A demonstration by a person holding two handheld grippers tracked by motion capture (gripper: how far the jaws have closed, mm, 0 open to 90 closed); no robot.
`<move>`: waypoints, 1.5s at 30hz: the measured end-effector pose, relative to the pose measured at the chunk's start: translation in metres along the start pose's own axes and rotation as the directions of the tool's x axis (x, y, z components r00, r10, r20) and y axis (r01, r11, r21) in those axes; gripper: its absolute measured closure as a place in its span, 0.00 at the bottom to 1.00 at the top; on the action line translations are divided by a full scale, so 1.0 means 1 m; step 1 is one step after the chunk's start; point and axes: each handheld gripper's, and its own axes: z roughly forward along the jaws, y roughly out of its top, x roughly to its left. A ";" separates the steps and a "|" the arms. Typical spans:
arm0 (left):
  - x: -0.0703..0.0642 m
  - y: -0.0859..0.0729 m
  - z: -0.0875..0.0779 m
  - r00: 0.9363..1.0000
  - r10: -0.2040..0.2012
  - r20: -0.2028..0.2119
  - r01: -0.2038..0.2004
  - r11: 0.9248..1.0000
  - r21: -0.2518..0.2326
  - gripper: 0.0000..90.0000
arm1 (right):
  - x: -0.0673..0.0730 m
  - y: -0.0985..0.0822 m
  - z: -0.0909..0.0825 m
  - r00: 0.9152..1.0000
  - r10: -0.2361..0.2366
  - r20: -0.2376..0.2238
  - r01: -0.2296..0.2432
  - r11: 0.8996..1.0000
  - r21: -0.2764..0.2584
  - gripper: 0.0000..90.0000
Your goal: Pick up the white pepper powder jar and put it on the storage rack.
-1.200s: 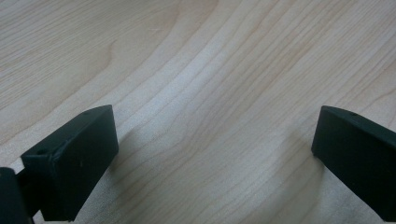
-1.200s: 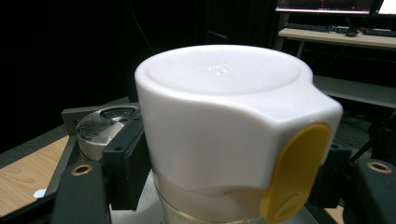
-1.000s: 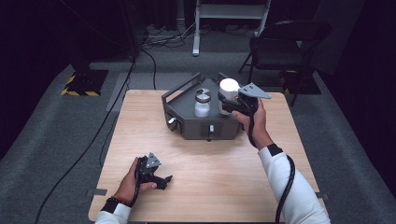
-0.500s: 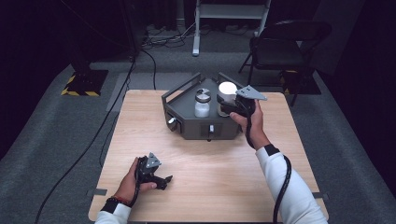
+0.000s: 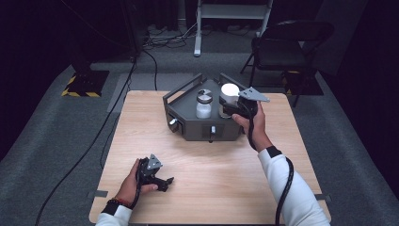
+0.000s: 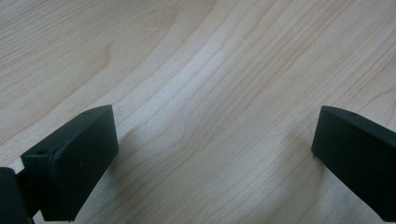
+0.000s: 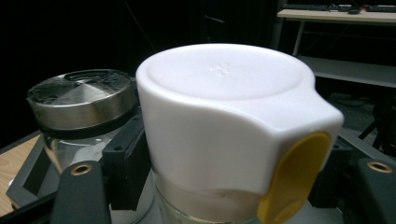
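A jar with a white cap and a yellow tab (image 5: 229,92) (image 7: 224,116) stands on the right of a dark grey fixture (image 5: 188,123). To its left stands a glass jar with a metal lid (image 5: 203,104) (image 7: 79,93). My right gripper (image 5: 233,109) (image 7: 224,186) is open at the white-capped jar, one jaw on each side of its body below the cap. Near the table's front left, my left gripper (image 5: 164,181) (image 6: 215,154) rests open on the bare wood with nothing between its jaws.
The fixture has raised side rails and small knobs on its front face (image 5: 212,129). The wooden table (image 5: 211,188) ends close behind the fixture. A black chair (image 5: 282,47) and floor cables (image 5: 113,127) lie beyond the table.
My right gripper has edged slightly closer around the white-capped jar. The left gripper has stayed where it was.
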 end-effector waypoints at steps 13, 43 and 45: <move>0.000 0.000 0.000 1.000 0.000 0.000 0.000 1.000 0.000 0.00 | -0.002 0.003 0.001 0.998 -0.061 -0.026 0.062 0.997 0.039 0.15; 0.000 0.000 0.000 1.000 0.000 0.000 0.000 1.000 0.000 0.00 | 0.018 0.036 -0.040 0.957 -0.289 0.013 0.287 0.955 0.076 0.04; 0.000 0.000 0.000 1.000 0.000 0.000 0.000 1.000 0.001 0.00 | 0.017 0.034 -0.045 0.957 -0.291 0.011 0.289 0.955 0.069 0.03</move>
